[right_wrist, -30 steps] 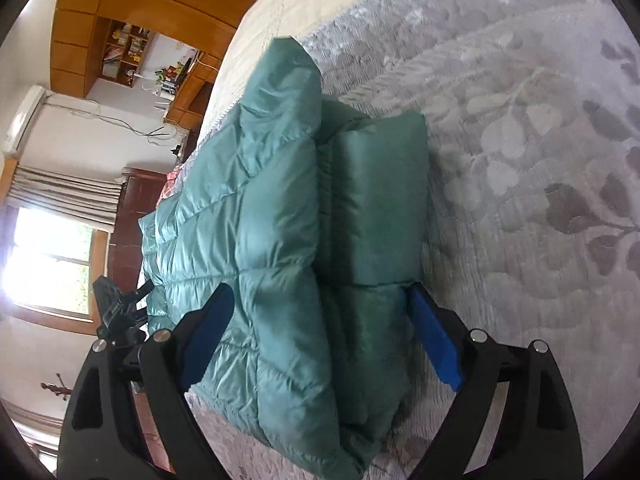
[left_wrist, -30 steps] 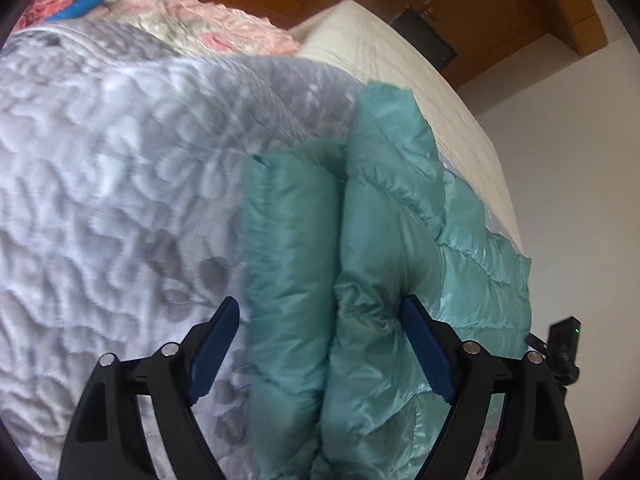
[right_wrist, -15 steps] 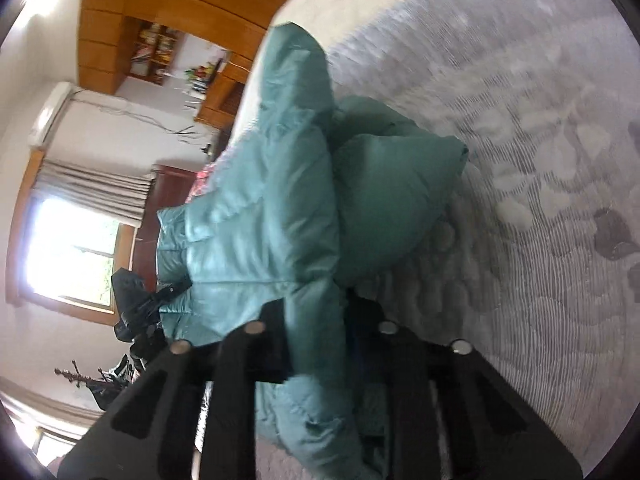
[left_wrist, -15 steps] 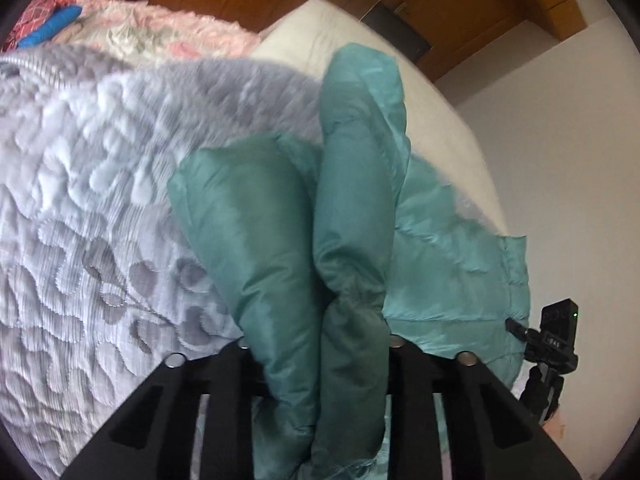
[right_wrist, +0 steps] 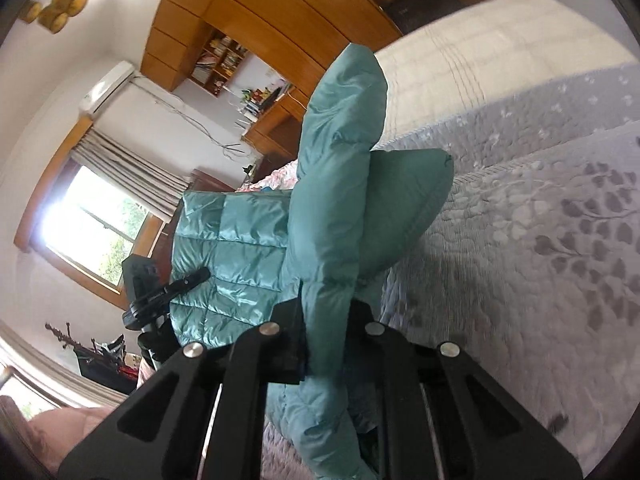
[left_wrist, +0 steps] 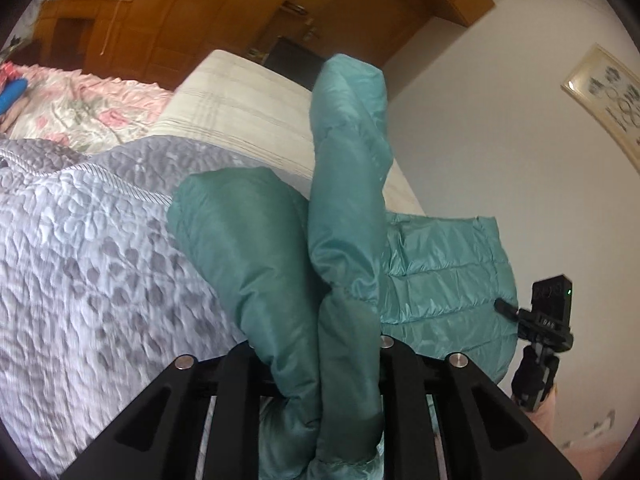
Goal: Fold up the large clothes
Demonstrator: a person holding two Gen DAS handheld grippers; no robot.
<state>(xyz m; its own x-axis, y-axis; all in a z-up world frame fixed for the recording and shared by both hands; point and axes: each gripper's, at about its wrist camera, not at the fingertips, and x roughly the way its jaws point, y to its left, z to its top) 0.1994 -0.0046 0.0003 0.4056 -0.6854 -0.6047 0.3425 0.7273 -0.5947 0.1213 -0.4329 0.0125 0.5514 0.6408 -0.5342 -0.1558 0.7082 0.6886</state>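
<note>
While both claws pinched bunched folds of a teal puffer jacket (left_wrist: 440, 280), the left claw (left_wrist: 316, 360) was closing the last sliver of its gap and the right claw (right_wrist: 324, 336) was clamped nearly flat. A second before, both had stood wide open over the jacket lying on the grey bedspread (left_wrist: 80, 260); now its gripped end hung lifted above the bedspread.

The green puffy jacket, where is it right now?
In both wrist views the green puffy jacket hangs bunched in the left gripper and right gripper, above the grey quilt.
</note>
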